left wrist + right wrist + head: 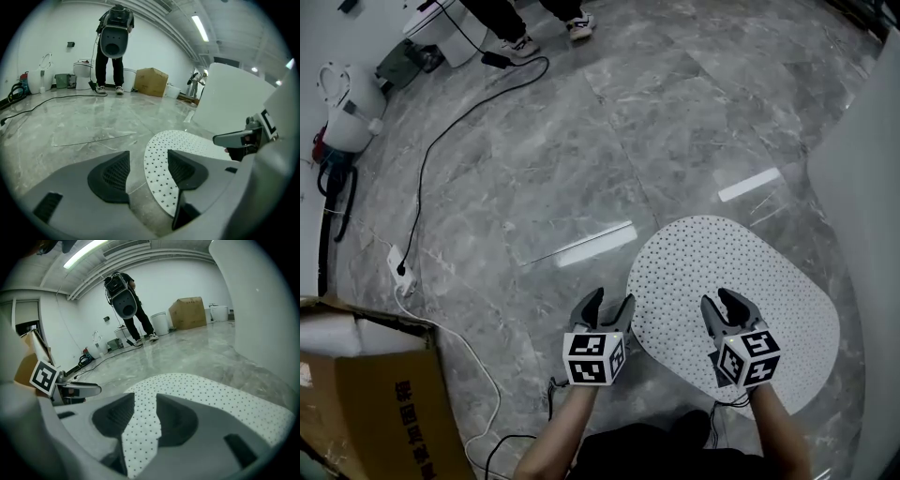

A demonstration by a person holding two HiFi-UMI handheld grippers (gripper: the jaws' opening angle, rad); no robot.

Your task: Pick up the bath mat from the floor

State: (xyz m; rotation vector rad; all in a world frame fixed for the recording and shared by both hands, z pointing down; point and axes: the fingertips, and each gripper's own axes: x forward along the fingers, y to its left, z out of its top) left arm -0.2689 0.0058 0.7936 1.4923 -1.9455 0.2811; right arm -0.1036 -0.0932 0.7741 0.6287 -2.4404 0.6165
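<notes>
The mat is laid flat on the marble floor, close to a white panel on the right. Bare floor is left open along its left and far edges. The left gripper is held at the left edge, jaws apart, gripping nothing. The right gripper is held over the mat's near part, equally open and empty. A cable and a box are seen well to the left.

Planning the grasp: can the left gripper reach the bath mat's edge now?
Probably yes: the left gripper hangs open at the left edge of the bath mat with nothing between them, though the mat lies flat on the floor.
</notes>
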